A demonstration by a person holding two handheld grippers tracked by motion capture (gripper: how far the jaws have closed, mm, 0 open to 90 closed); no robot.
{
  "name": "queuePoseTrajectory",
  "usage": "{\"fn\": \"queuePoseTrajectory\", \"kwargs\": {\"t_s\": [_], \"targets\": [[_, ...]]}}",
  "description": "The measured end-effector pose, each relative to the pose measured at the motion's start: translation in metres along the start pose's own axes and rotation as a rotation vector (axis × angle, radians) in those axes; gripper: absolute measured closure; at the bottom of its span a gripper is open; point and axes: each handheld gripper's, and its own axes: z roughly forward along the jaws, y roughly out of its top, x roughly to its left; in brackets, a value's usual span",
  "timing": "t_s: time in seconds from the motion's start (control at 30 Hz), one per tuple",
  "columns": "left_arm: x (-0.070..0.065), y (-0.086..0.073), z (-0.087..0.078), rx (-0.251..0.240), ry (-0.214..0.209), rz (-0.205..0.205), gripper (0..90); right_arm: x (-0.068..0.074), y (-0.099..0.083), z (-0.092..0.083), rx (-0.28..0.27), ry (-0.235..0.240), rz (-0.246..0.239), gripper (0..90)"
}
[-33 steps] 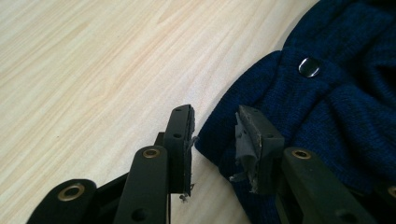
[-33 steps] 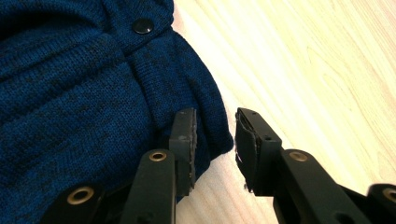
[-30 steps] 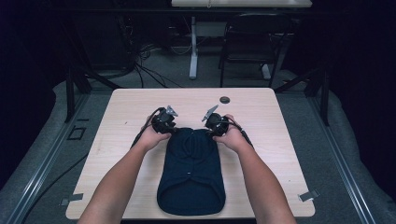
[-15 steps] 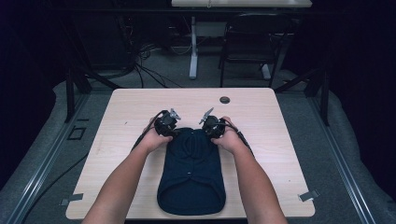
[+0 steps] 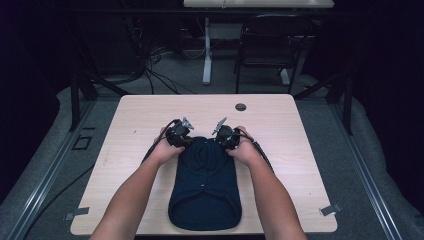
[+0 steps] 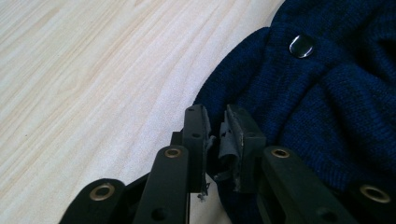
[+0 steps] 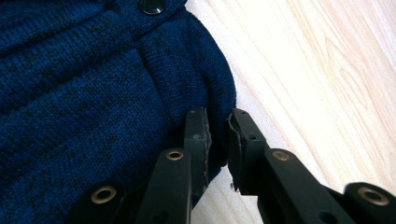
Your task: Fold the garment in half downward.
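Both tongs pinch far corners of navy knit (image 5: 205, 185) lying mid-near on surface (image 5: 310, 165): left tongs (image 6: 215, 135) left edge, right tongs (image 7: 218, 135) right edge. Likely folding step; next needs even lift toward near hem.

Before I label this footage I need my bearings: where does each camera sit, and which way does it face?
High view: fixed above the person's side, looking forward and down on the light wooden table; both forearms, left gripper, right gripper.
Left gripper view: rides the left gripper, looking along its jaws at the dark blue knitted garment.
Right gripper view: rides the right gripper, looking along its jaws at the garment's edge.
All views share garment and table.
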Motion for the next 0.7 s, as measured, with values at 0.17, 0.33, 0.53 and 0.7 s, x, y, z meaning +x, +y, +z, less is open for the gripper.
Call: {"fn": "queuePoseTrajectory", "kwargs": {"t_s": [0.17,0.33,0.53,0.7], "targets": [[0.0,0.0,0.0,-0.001,0.001,0.0,83.0,-0.001,-0.001,-0.001,-0.007,0.012,0.007,80.2],[0.0,0.0,-0.001,0.0,0.006,0.008,84.1,-0.002,-0.002,-0.002,-0.006,0.005,0.001,80.6],[-0.001,0.001,-0.004,0.012,0.019,0.028,85.4,-0.002,-0.004,-0.006,-0.019,0.006,0.002,81.5],[-0.004,0.0,-0.013,0.012,0.029,0.054,85.6,0.001,-0.005,-0.016,-0.047,-0.002,-0.032,82.2]]}}
